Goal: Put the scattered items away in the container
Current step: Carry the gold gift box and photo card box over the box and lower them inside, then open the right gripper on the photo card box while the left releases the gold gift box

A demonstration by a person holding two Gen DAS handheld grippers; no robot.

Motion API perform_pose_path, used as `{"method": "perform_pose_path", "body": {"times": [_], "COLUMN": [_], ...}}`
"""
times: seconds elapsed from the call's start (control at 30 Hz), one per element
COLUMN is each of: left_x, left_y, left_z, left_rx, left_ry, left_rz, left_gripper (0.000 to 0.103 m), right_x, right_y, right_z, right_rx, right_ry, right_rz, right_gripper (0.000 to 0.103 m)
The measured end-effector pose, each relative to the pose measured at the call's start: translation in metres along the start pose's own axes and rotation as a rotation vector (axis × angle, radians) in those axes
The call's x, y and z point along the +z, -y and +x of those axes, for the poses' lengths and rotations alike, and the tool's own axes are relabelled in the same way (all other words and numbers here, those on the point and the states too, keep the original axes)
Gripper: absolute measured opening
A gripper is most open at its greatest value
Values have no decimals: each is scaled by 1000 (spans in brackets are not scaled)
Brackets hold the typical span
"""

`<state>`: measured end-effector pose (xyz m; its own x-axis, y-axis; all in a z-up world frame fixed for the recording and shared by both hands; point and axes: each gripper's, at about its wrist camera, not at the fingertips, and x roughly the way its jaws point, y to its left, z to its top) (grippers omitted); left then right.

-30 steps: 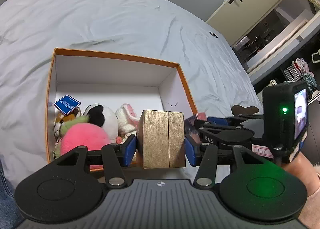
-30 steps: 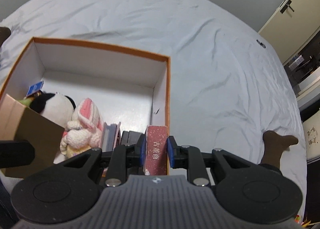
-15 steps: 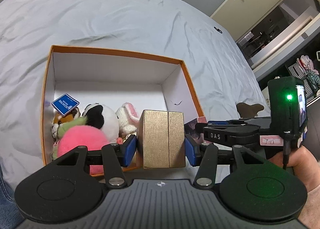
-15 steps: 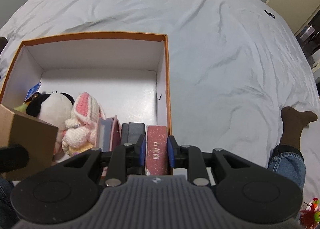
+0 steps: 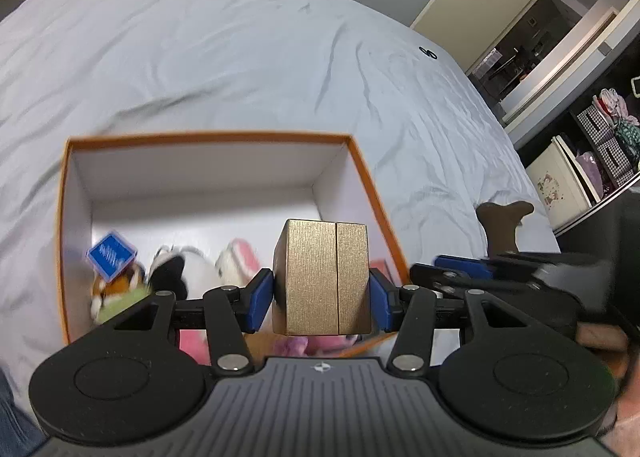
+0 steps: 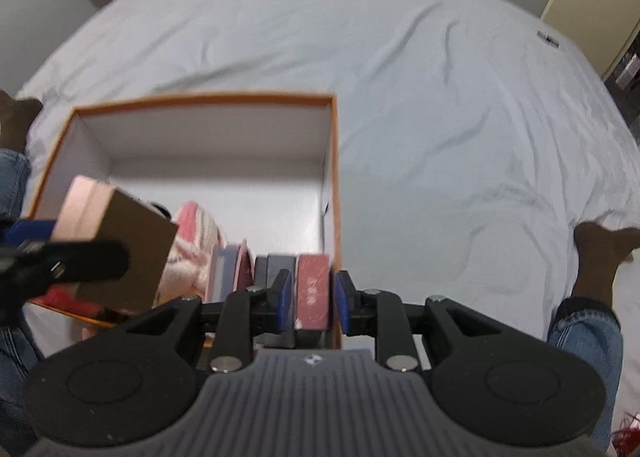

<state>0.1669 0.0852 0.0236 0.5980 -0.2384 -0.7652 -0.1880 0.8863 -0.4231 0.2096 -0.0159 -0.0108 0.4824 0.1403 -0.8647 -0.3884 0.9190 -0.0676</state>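
Note:
An orange-rimmed white box [image 5: 360, 177] [image 6: 334, 161] sits on the bed. My left gripper [image 5: 321, 295] is shut on a gold box [image 5: 326, 277] and holds it above the box's near edge; it also shows in the right wrist view [image 6: 120, 245]. My right gripper [image 6: 311, 302] has its pads slightly apart around a red box [image 6: 313, 295] standing in the near right corner of the container, with a small gap on the right side. Plush toys [image 5: 176, 269] [image 6: 192, 233] and flat cases [image 6: 232, 269] lie inside.
The bed sheet [image 5: 200, 57] [image 6: 440, 137] is white and wrinkled all around. A small dark item [image 5: 429, 53] lies far on the sheet. A person's socked foot [image 6: 596, 257] and jeans are at the right. A door and shelves stand at the far right.
My right gripper's pads have opened slightly off the red box, which now stands in the container's corner. Both cameras rose and tilted. The left gripper still holds the gold box.

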Motion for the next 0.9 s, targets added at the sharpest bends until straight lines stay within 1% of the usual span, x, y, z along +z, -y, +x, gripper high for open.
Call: {"method": "perform_pose_path", "body": {"times": [0.13, 0.27, 0.43, 0.7, 0.9], "left_x": [18, 31, 41, 43, 38], "left_y": [9, 17, 17, 10, 7], "left_z": [14, 35, 68, 121, 146], "left_rx": [9, 12, 34, 70, 61], "left_ry": [4, -5, -31, -104, -147], "left_rz": [1, -14, -53, -125, -157], "left_gripper": [58, 58, 58, 58, 58], "right_x": [0, -2, -6, -18, -23], "right_y": [20, 37, 52, 66, 71], "right_z": [-12, -7, 13, 43, 62], "right_rx": [-37, -51, -34, -40, -33], "right_ry": [84, 114, 108, 86, 62], "right_rz": [26, 59, 91, 108, 104], "right_gripper": [29, 31, 32, 33, 34]}}
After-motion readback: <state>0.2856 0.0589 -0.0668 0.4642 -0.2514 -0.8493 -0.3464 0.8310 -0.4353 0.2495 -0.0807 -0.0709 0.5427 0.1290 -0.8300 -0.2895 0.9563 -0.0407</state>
